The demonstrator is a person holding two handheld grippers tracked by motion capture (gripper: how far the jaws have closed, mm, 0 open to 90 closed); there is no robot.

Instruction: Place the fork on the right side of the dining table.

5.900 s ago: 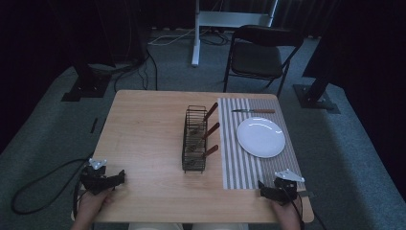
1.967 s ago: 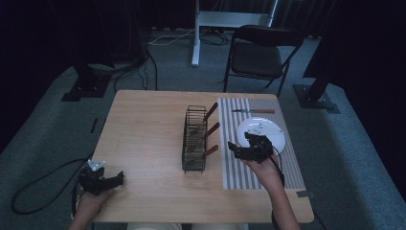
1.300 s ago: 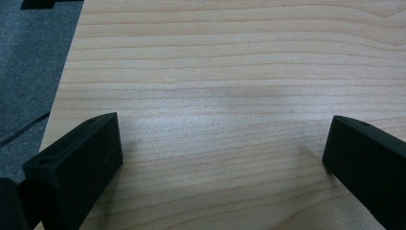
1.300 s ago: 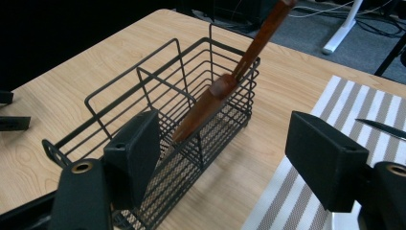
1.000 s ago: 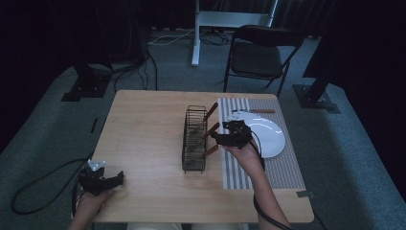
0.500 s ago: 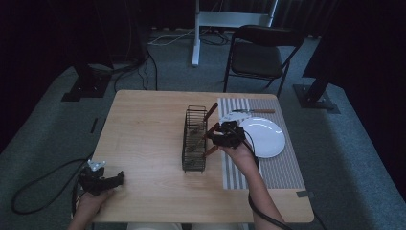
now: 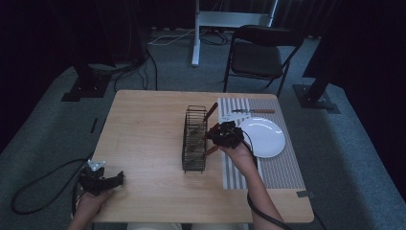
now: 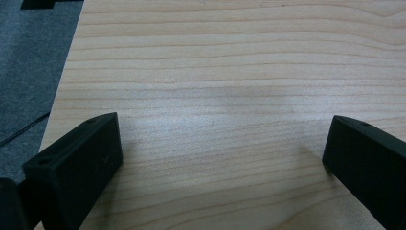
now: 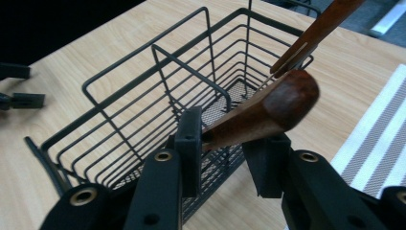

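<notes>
A black wire basket (image 7: pixel 193 140) stands mid-table with wooden-handled utensils leaning out of its right side. In the right gripper view the basket (image 9: pixel 143 96) lies just ahead, and my right gripper (image 9: pixel 222 136) has its jaws close together on either side of a brown wooden handle (image 9: pixel 273 108). A second handle (image 9: pixel 321 28) slants up behind it. In the high view the right gripper (image 7: pixel 221 134) sits at the basket's right edge. My left gripper (image 7: pixel 101 180) rests at the table's front left corner, and its jaws stand wide open over bare wood (image 8: pixel 222 139).
A white plate (image 7: pixel 263 137) lies on a striped mat (image 7: pixel 277 167) right of the basket, with a knife (image 7: pixel 253 111) at the mat's far end. A black chair (image 7: pixel 256 57) stands beyond the table. A cable (image 7: pixel 38 184) trails from the left gripper.
My right gripper travelled from the table's front right edge, over the plate, to the basket's right side, and its jaws now hold a wooden handle. The left gripper stayed put.
</notes>
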